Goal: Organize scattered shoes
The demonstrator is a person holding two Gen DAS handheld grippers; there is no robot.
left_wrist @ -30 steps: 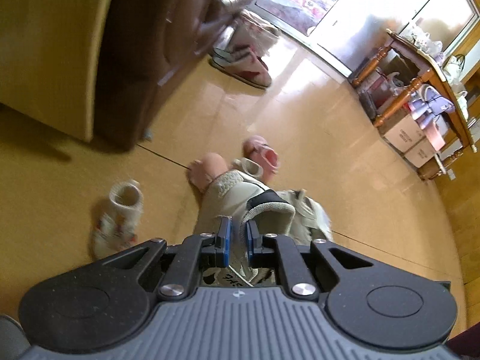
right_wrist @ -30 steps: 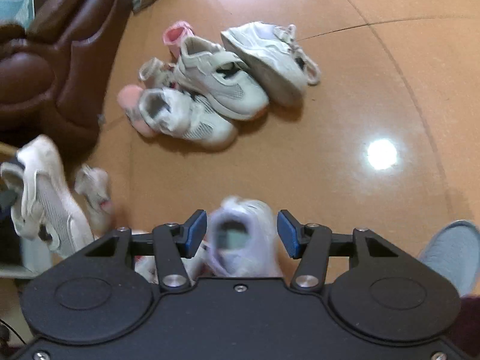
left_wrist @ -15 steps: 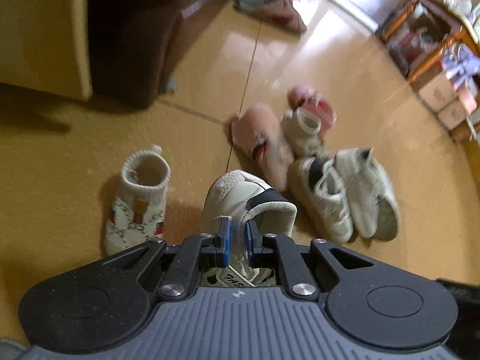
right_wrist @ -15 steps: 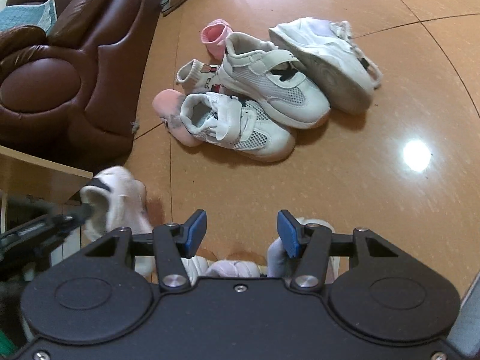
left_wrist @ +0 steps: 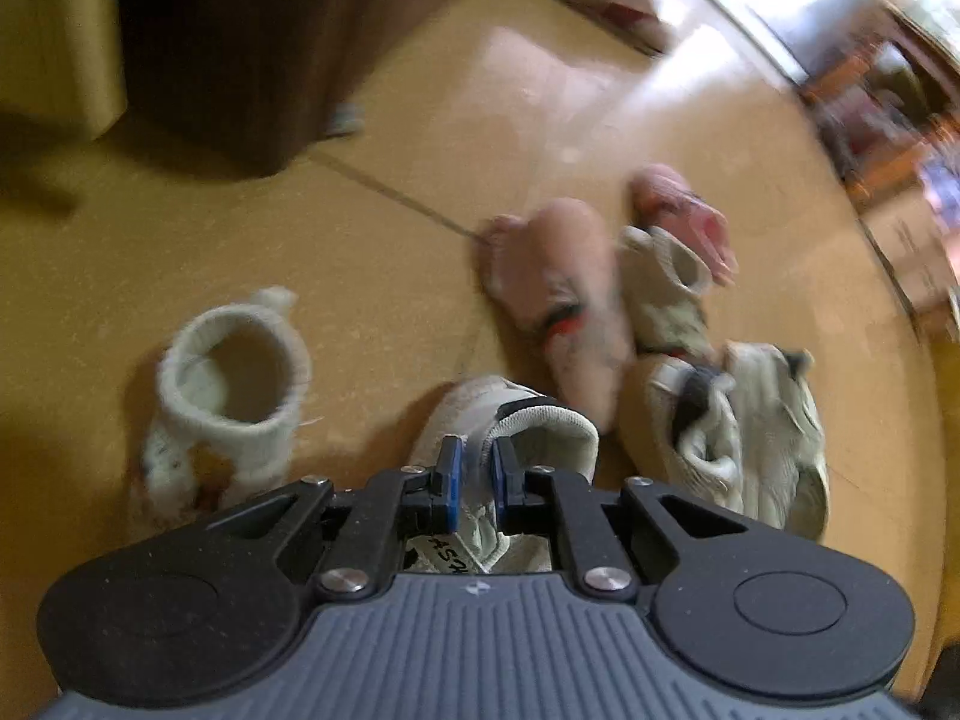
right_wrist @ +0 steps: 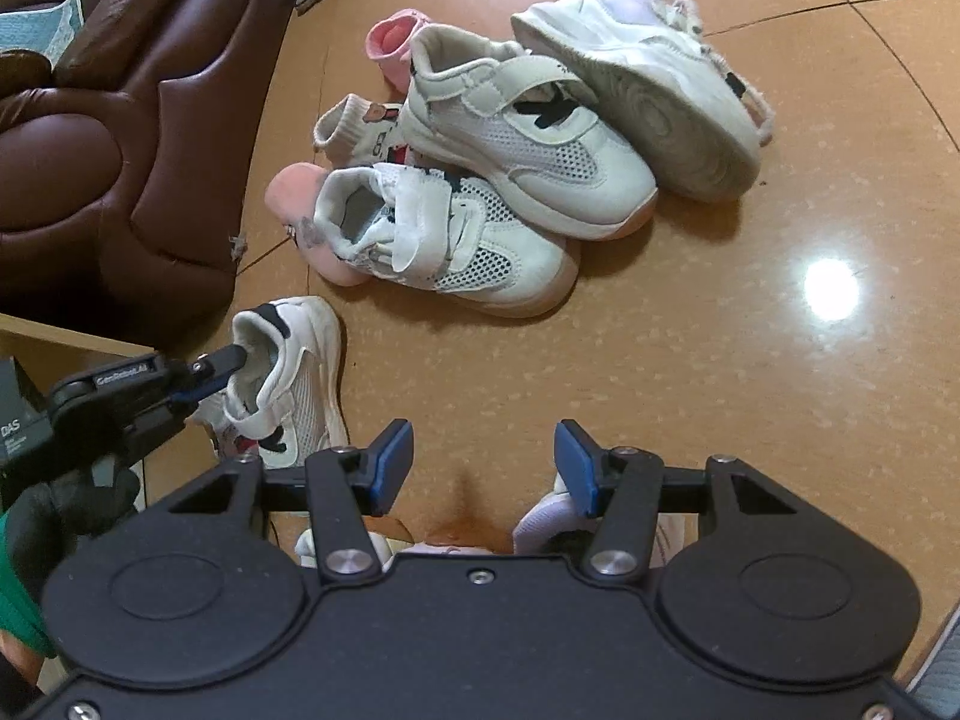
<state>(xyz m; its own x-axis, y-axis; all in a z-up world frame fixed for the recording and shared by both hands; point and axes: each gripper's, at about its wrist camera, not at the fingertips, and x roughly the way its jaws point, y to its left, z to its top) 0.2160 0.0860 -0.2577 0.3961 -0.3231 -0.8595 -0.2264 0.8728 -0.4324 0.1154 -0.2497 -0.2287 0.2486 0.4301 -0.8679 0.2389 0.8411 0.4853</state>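
Fingers, left: left gripper (left_wrist: 474, 468) pinches the padded heel collar of a white mesh sneaker (right_wrist: 294, 372), blue pads pressed almost together, shoe low over the floor.
Fingers, right: right gripper (right_wrist: 483, 462) stands about half spread; a lilac-white shoe (right_wrist: 540, 525) lies partly hidden under it, and whether a pad touches it cannot be told.
Task's things: held sneaker hangs near the sofa (right_wrist: 120, 138); a cream knit sock shoe (left_wrist: 231, 384) lies just beside it; the shoe pile (right_wrist: 498, 162) sits beyond.
Risk: thin pinch on soft fabric could slip or let the shoe swing and knock its neighbour.
Risk, pile: sneakers lean on each other; pulling one may tumble the rest.
Materials: perforated mesh, strap closures, pale rubber soles; one pink fuzzy slipper (right_wrist: 294, 192); glossy tan floor (right_wrist: 720, 360), likely slick.
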